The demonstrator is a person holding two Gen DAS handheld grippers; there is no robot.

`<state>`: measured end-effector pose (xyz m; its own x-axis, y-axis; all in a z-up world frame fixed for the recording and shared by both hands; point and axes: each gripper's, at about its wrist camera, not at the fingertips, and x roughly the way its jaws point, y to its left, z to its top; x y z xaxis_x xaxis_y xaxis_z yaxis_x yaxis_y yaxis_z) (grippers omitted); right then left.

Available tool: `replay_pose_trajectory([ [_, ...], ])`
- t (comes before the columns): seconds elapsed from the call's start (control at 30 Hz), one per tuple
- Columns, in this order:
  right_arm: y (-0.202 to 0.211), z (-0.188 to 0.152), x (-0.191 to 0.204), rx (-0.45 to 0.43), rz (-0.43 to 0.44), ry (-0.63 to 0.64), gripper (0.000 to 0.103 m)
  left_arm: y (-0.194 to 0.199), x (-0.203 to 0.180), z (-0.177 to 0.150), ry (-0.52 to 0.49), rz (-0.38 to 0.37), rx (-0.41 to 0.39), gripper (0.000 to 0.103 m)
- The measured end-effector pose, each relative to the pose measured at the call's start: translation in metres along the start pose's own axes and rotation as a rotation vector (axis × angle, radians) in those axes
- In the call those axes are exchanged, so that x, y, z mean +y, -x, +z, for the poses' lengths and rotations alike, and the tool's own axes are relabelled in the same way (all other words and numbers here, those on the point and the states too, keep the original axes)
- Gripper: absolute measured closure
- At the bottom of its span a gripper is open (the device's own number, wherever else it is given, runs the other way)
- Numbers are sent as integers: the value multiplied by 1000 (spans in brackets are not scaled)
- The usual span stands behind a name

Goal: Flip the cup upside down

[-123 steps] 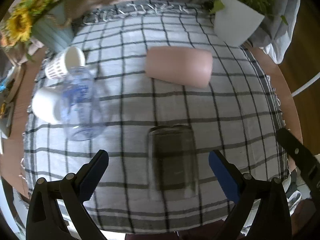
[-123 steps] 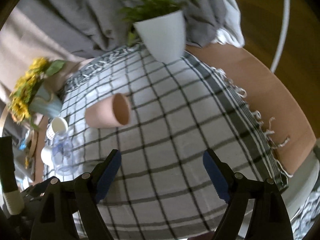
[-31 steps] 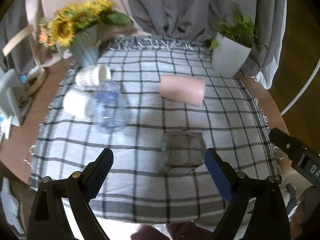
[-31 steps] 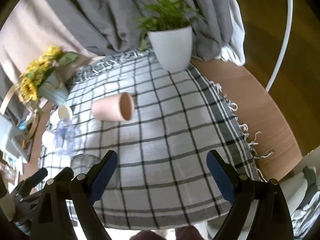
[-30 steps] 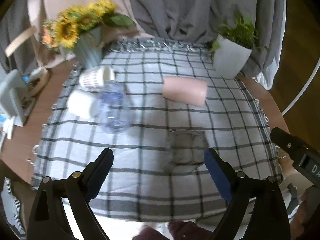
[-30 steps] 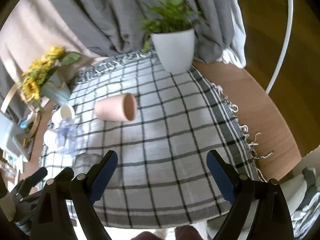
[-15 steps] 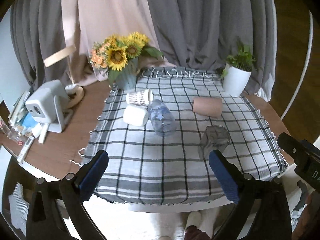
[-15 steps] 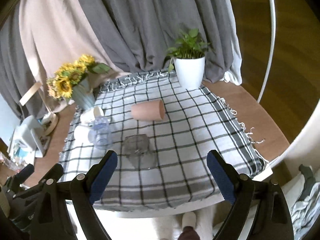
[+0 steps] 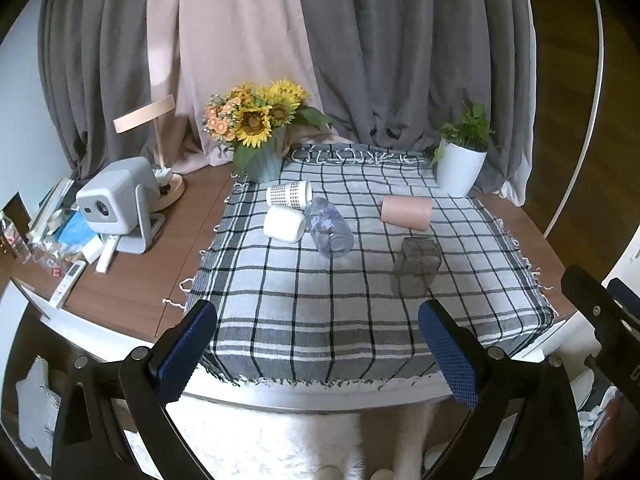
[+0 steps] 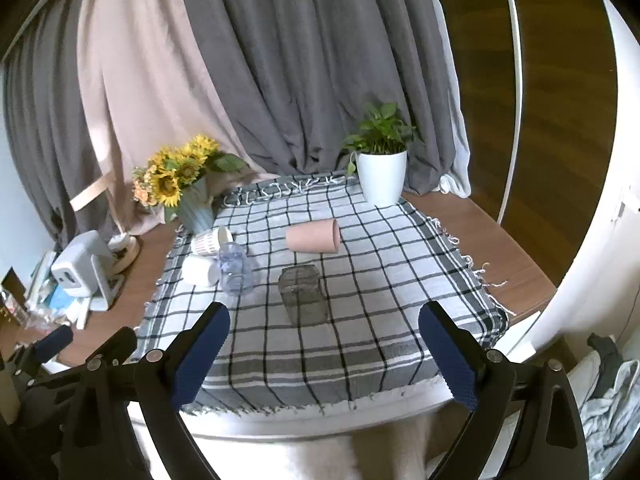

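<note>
A clear grey glass cup [image 9: 416, 266] stands upside down on the checked cloth [image 9: 340, 300], right of centre; it also shows in the right wrist view [image 10: 304, 295]. A pink cup [image 9: 406, 213] lies on its side behind it, also in the right wrist view [image 10: 314, 236]. My left gripper [image 9: 316, 354] is open and empty, well back from the table's front edge. My right gripper [image 10: 324, 356] is open and empty, also back from the front edge.
A clear bottle [image 9: 329, 227], a white cup [image 9: 284, 224] and a dotted cup [image 9: 289, 194] lie on the cloth's left. A sunflower vase [image 9: 260, 160] and a white plant pot [image 9: 460, 168] stand at the back. A projector [image 9: 116, 200] and clutter sit left.
Both grippers have pulled up and back from the table, so the whole table now shows. The glass cup stays upside down where it was; nothing is held.
</note>
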<state>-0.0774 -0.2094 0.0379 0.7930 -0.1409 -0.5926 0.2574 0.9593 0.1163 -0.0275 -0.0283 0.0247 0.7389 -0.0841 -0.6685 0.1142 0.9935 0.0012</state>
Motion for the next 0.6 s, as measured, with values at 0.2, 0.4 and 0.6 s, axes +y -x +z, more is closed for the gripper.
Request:
replay_pose_trajectory([
  [0.2,20,-8,-7,-23,26,21,5,17,-11,-8,5,18,-30,0],
  [0.4,28,-13,-20,-28,48,27,5,29,-22,-12,11,31,-53,0],
  [0.6,33,-14,-31,-28,53,20,5,38,-29,-14,8,36,-68,0],
])
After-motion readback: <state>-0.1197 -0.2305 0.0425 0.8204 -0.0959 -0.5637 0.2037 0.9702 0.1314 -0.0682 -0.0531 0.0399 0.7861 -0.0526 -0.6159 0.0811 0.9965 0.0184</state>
